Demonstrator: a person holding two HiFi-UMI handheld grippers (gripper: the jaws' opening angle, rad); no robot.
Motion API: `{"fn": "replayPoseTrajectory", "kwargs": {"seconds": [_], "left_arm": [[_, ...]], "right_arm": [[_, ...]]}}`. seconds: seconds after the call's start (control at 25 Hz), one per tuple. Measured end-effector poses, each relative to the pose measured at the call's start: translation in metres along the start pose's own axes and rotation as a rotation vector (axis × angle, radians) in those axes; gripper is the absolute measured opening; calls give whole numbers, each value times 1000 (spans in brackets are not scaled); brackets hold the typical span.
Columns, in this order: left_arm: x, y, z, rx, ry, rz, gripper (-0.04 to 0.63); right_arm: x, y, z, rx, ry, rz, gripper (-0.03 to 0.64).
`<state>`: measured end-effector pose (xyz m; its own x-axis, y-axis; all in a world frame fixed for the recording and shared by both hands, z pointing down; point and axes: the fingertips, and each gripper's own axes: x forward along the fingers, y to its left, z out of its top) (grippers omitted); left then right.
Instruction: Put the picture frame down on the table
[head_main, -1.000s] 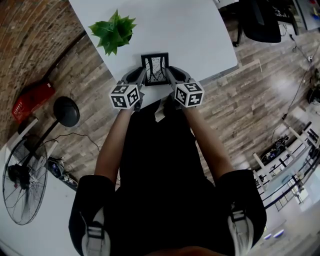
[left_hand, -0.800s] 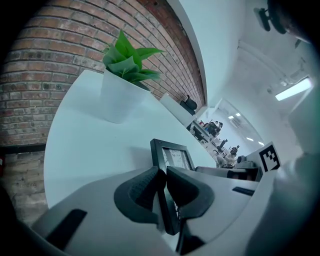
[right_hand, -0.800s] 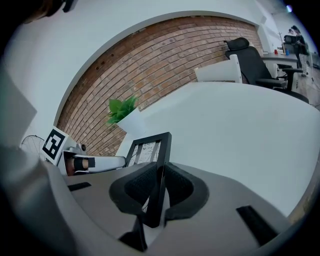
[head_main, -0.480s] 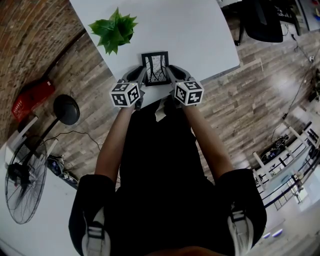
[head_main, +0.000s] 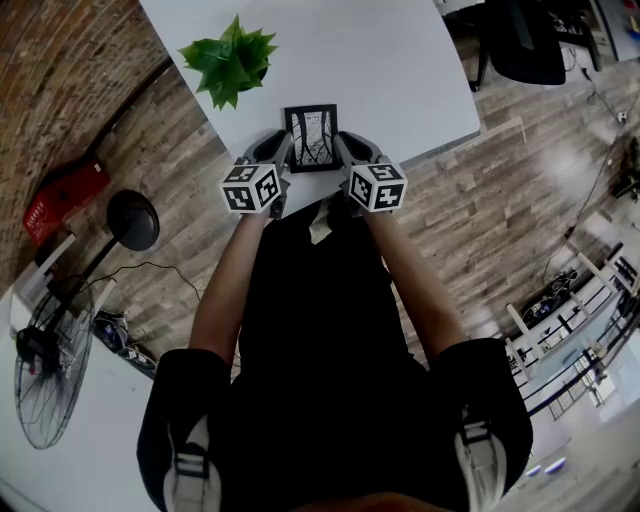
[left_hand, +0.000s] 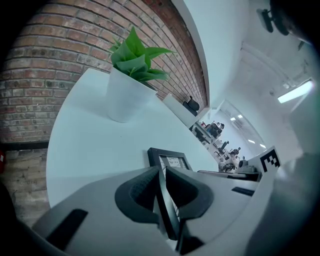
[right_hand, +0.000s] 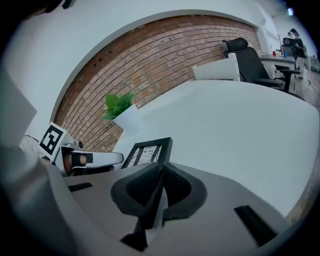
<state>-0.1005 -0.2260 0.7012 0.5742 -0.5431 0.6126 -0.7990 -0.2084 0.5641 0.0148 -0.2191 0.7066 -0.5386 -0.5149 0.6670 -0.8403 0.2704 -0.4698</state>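
A small black picture frame (head_main: 311, 137) with a pale print is held face up over the near part of the white table (head_main: 370, 60). My left gripper (head_main: 285, 150) is shut on the frame's left edge, and my right gripper (head_main: 338, 148) is shut on its right edge. In the left gripper view the frame (left_hand: 170, 162) runs out from between the dark pads (left_hand: 137, 192). In the right gripper view the frame (right_hand: 147, 152) sticks out past the pads (right_hand: 175, 190), with the left gripper (right_hand: 95, 159) across from it. Whether the frame touches the tabletop, I cannot tell.
A green plant in a white pot (head_main: 228, 62) stands on the table, left of and beyond the frame; it also shows as the plant (left_hand: 127, 82) in the left gripper view. A brick wall (right_hand: 165, 55) runs behind. A black chair (head_main: 525, 40) stands at the right, a fan (head_main: 45, 350) and a red box (head_main: 62, 200) on the floor left.
The frame and both grippers have shifted very slightly farther onto the table. Both grips stay the same.
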Motion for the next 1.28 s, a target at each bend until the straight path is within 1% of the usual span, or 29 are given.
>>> {"fn": "replayPoseTrajectory", "kwargs": {"seconds": [0.12, 0.24, 0.32, 0.56, 0.84, 1.04, 1.28], "left_arm": [[-1, 0, 4, 7, -11, -2, 55], [-2, -2, 5, 18, -19, -4, 43], [-4, -3, 6, 28, -22, -1, 37], [-14, -14, 8, 67, -39, 14, 26], [-31, -38, 6, 103, -69, 25, 23], [-43, -57, -3, 107, -79, 34, 22], [-65, -67, -11, 115, -99, 65, 21]], "right_arm": [[0, 0, 2, -8, -8, -3, 20], [-5, 3, 4, -91, -11, -7, -3], [-9, 5, 6, -136, -18, -7, -3], [-26, 5, 7, -142, -34, 21, -3], [-52, 14, 10, -221, -44, 51, -5], [-71, 14, 8, -259, -41, 66, -5], [-89, 18, 5, -305, -39, 86, -5]]}}
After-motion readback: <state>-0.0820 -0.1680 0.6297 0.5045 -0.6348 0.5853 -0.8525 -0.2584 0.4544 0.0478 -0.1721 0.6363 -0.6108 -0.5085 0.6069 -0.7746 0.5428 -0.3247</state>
